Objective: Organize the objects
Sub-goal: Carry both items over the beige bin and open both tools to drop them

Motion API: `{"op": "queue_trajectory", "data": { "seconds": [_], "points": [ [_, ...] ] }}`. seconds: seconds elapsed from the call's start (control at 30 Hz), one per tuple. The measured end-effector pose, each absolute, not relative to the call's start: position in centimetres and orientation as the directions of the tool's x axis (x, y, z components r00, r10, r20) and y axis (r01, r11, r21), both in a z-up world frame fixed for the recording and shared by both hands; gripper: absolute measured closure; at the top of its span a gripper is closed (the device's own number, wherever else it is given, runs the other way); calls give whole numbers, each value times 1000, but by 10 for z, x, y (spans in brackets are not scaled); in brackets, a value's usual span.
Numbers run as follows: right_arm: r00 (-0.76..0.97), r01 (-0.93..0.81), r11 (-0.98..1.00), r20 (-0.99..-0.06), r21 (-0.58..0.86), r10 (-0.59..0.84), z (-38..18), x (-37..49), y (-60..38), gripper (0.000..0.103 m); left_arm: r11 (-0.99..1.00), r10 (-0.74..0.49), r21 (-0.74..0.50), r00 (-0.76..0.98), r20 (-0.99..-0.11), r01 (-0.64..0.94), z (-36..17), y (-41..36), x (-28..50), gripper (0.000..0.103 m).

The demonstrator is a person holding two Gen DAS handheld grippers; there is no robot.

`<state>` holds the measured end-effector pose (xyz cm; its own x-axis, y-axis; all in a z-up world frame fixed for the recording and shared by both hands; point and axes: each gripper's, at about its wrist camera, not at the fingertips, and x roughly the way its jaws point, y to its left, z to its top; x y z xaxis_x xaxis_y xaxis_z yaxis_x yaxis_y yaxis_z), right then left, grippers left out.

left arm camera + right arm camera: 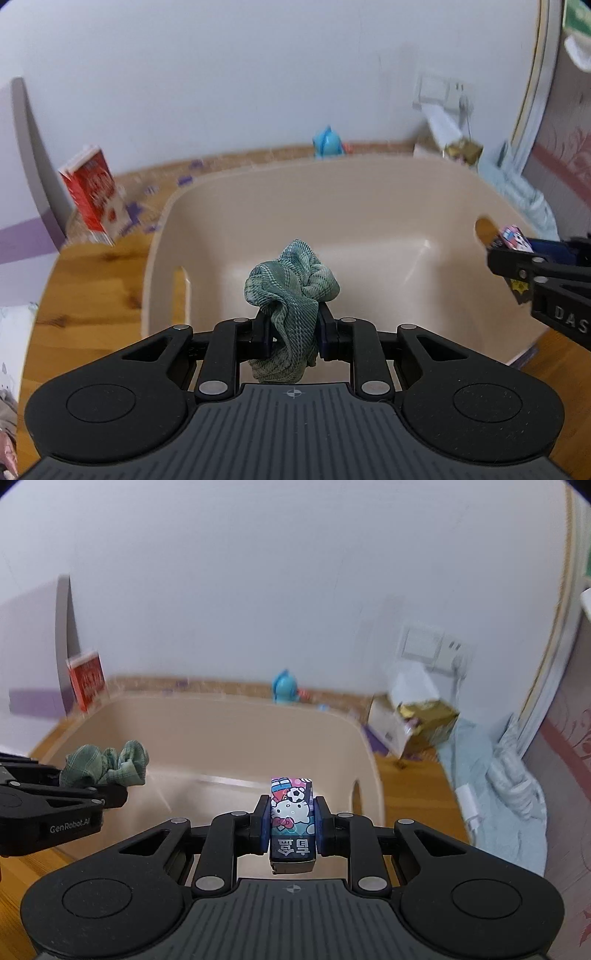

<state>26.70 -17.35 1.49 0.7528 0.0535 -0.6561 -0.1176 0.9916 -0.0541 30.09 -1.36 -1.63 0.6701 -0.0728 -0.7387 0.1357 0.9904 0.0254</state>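
My left gripper (pixel 293 334) is shut on a green plaid scrunchie (pixel 293 284) and holds it over the near side of a beige plastic bin (pixel 354 173). The scrunchie also shows in the right wrist view (pixel 107 762), over the bin's left part (pixel 221 709). My right gripper (pixel 291 821) is shut on a small box with a cartoon cat print (pixel 291 812), held above the bin's near right rim. That box and gripper show at the right edge of the left wrist view (pixel 513 238). The bin's inside looks bare.
The bin stands on a wooden table (pixel 92 288). A red and white carton (pixel 92 195) stands back left, a blue toy figure (pixel 327 142) behind the bin, a gold box (pixel 428 716) and a light blue cloth (pixel 491 775) at the right by the wall.
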Motion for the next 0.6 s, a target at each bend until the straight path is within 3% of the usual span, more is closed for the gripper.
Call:
{"op": "queue_trajectory", "data": {
  "seconds": [0.1, 0.17, 0.27, 0.4, 0.47, 0.6],
  "points": [
    [719, -132, 989, -694, -71, 46, 0, 278, -168, 80, 989, -64, 37, 638, -767, 143, -29, -14, 306, 73],
    [707, -135, 988, -706, -77, 42, -6, 278, -166, 67, 991, -56, 35, 646, -761, 127, -32, -13, 305, 59],
    [705, -127, 989, -708, -77, 36, -6, 278, -168, 46, 992, -62, 31, 675, -735, 124, -23, -11, 297, 47],
    [738, -112, 991, -673, -73, 34, 10, 260, -176, 38, 993, -59, 34, 735, -676, 111, -3, -9, 275, 31],
    [753, -99, 993, -657, -72, 28, 20, 247, -180, 29, 994, -59, 36, 761, -646, 107, 7, -9, 262, 23],
    [770, -77, 994, -638, -72, 13, 30, 219, -191, 20, 992, -70, 44, 798, -599, 120, 23, -12, 231, 15]
  ]
}}
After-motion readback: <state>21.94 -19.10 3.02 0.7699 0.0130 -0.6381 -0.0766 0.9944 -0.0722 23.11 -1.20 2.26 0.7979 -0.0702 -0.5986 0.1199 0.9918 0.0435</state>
